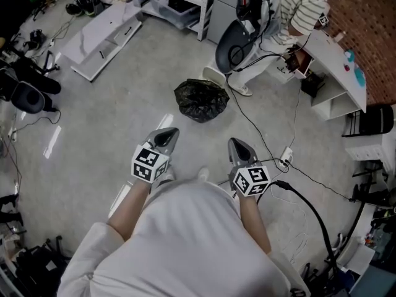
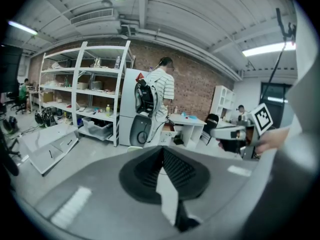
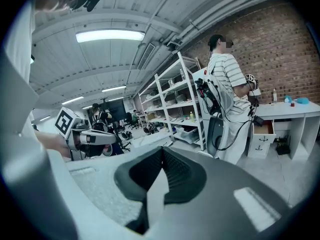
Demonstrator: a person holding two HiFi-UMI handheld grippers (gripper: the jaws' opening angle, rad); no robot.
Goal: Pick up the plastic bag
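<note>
Much open floor point(image 1: 105, 110) lies between me and the black plastic bag point(image 1: 201, 99), which slumps ahead. A cable point(image 1: 250, 124) trails just beside it and could snag my reach. My left gripper point(image 1: 166, 137) and right gripper point(image 1: 241, 147) both have their jaws together and empty. Unopened, I'd only shove the slack film.

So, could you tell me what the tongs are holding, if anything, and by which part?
Nothing: left tongs and right tongs are shut empty; the plastic bag lies apart.
</note>
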